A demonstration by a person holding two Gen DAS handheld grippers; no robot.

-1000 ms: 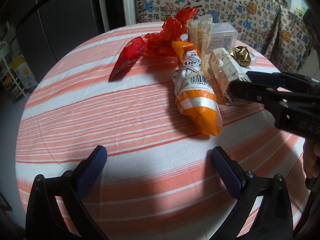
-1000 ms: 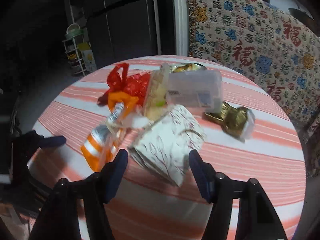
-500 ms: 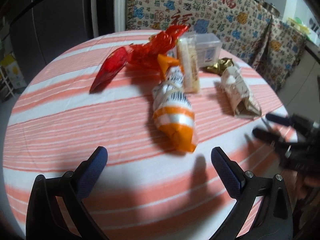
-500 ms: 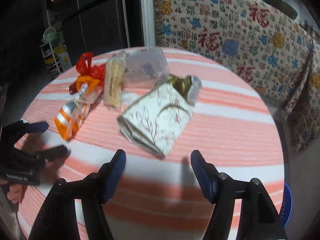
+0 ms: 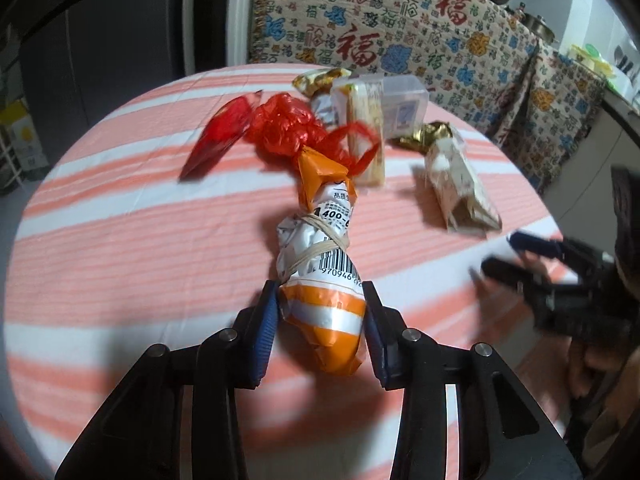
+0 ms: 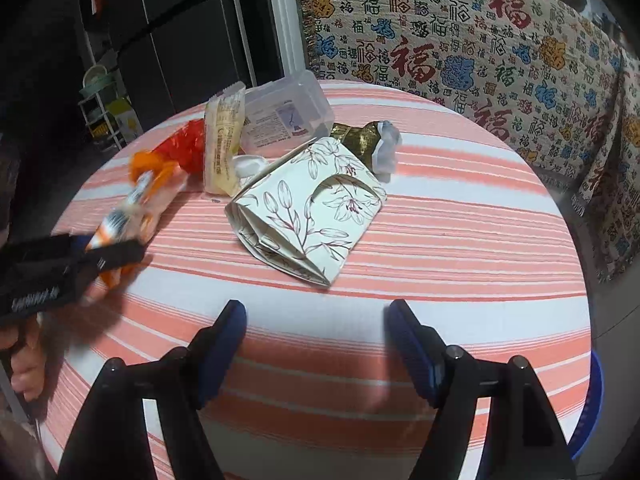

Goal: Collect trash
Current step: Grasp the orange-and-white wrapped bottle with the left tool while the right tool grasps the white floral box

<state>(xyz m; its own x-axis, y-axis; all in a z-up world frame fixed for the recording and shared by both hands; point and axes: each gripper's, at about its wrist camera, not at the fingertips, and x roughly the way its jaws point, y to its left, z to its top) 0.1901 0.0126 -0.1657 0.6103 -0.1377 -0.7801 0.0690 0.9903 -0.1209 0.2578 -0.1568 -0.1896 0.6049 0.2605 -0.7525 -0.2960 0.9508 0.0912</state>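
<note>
Left wrist view is showing the left tongs point(image 5: 320, 320) closing on the orange packet point(image 5: 322, 280) at lower centre of the desk point(image 5: 120, 240), where crinkly film may be slipping free, while the right tongs point(image 6: 316, 344) are opening, empty, below the floral box point(image 6: 308, 216).

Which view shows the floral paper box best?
The right wrist view: the floral paper box lies mid-frame, sharp, its lily print and folded end plain, ahead of the right gripper. The left wrist view shows it smaller, blurred and foreshortened at the right.
</note>
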